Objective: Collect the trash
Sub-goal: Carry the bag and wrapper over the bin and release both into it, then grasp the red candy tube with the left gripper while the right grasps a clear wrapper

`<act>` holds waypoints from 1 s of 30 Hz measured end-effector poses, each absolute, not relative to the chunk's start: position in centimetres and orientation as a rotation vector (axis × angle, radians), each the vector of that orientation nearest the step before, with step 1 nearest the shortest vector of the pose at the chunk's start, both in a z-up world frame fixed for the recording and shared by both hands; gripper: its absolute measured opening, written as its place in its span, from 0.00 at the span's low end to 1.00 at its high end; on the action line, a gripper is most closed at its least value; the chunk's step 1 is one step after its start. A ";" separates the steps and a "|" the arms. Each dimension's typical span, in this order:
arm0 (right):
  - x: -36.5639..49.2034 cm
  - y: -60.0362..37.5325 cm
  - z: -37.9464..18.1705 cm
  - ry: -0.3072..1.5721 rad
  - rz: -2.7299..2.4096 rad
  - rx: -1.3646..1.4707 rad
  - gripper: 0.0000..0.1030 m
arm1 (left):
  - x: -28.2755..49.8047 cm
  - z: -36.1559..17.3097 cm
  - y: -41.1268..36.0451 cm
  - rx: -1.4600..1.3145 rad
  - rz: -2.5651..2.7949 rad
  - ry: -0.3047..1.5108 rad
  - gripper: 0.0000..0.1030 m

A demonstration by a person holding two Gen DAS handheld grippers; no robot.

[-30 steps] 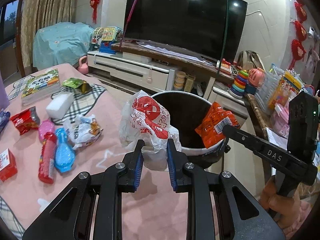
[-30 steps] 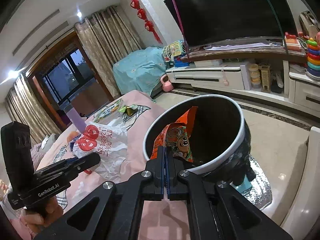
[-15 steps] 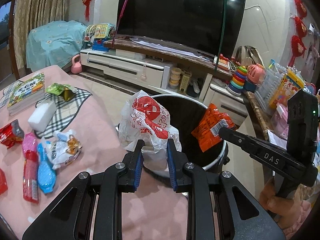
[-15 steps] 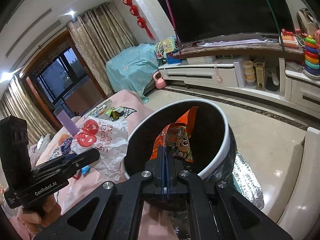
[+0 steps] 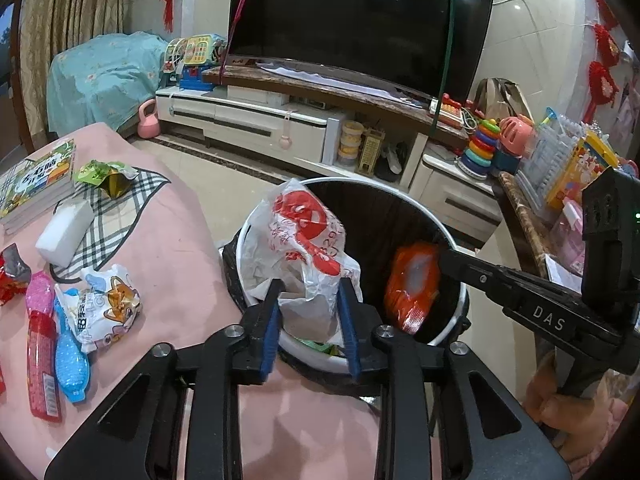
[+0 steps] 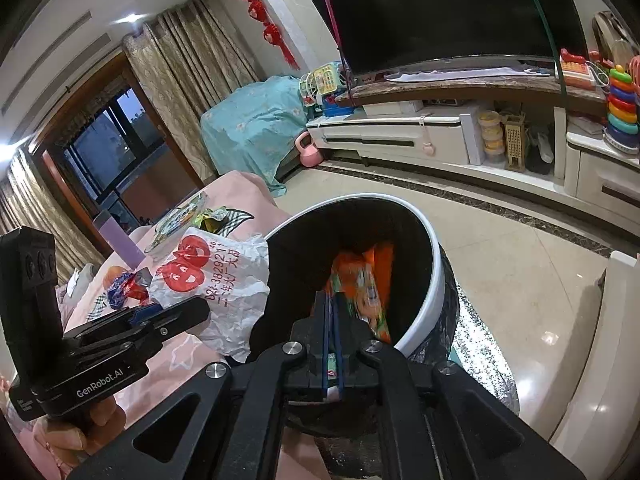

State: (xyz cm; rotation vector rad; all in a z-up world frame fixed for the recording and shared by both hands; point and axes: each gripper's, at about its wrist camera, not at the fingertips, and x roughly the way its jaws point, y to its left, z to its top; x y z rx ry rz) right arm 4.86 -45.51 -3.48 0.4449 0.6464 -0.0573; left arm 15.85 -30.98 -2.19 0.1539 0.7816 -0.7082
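now, over the bin (image 5: 448, 236) at 3 o'clock of the bench (image 5: 176, 248), left tongs (image 5: 308, 300), just widened, loosely flank the white bag (image 5: 300, 248); right tongs (image 6: 330, 312), nearly closed, still pinch the orange wrapper (image 6: 360, 280); release both well inside the rim.

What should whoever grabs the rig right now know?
Left tool: over the bin, jaws have just been opening, white printed bag between them; grip uncertain.
Right tool: almost shut at the bin's mouth, orange packet at its tips, blurred; grip uncertain.
Done: neither piece clearly dropped yet.
Left: release both, then clear the cat-print packet, red packet, blue packet and green wrapper from the pink table.
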 end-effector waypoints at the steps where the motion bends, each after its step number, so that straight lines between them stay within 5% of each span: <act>1: 5.0 -45.5 -3.4 0.648 -0.060 0.442 0.06 | 15.9 -2.3 -30.9 0.151 -0.702 0.786 0.45; 4: 5.0 -45.4 -3.5 0.653 -0.064 0.444 0.07 | 16.1 -2.4 -30.1 0.126 -0.682 0.787 0.65; 7: 4.7 -45.5 -3.6 0.651 -0.066 0.458 0.18 | 16.1 -2.6 -29.3 0.113 -0.671 0.795 0.65; 9: 4.5 -45.4 -3.5 0.643 -0.065 0.468 0.40 | 16.0 -2.7 -28.5 0.105 -0.659 0.800 0.66; 17: 3.8 -43.4 -2.5 0.591 -0.026 0.483 0.84 | 14.9 -3.3 -24.6 0.082 -0.599 0.806 0.68; 30: 3.6 -37.2 -1.9 0.581 0.047 0.430 0.97 | 13.1 -4.1 -15.7 -0.007 -0.469 0.822 0.68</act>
